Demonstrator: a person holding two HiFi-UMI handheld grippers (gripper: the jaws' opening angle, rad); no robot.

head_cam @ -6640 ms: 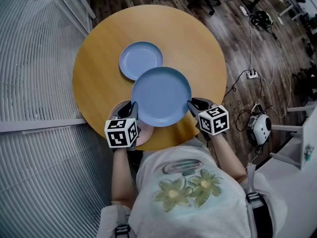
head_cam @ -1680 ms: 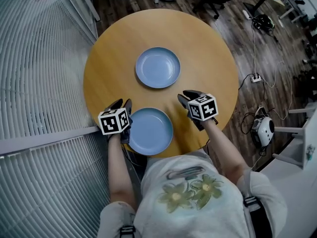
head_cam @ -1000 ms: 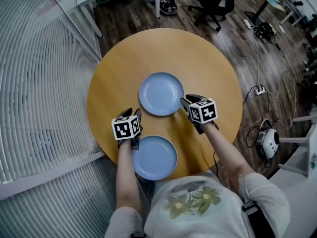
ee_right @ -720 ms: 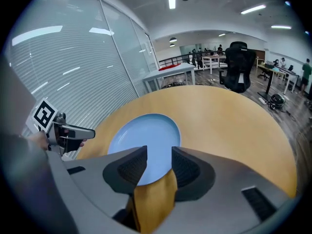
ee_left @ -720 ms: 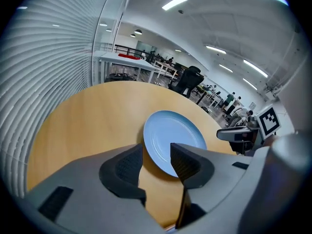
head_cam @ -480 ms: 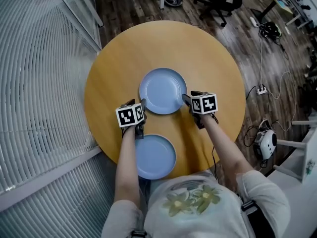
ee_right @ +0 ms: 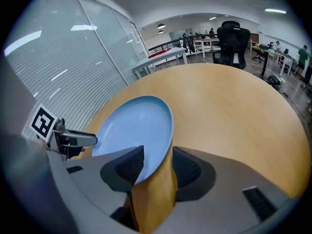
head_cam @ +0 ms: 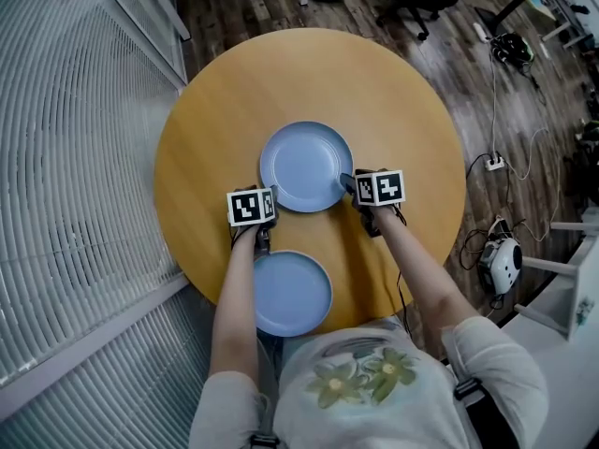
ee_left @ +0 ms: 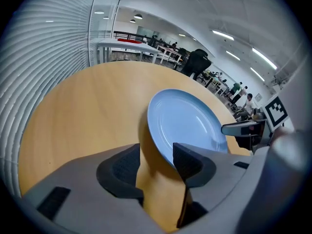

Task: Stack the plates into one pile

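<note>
Wood table (head_cam: 393,92) over dark plank floor (head_cam: 243,7); left gripper (ee_left: 158,155) fingers opening, right gripper (ee_right: 157,152) fingers apart, both straddling plate (head_cam: 304,166) rim.

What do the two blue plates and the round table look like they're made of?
Centre plate and near plate: probably glazed ceramic or melamine, glossy; light streaks reflect off the surface. Table: wood or wood-look laminate, satin; warm, even tone.

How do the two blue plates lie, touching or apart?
Apart. The head view shows bare table between the far plate and the near plate.
</note>
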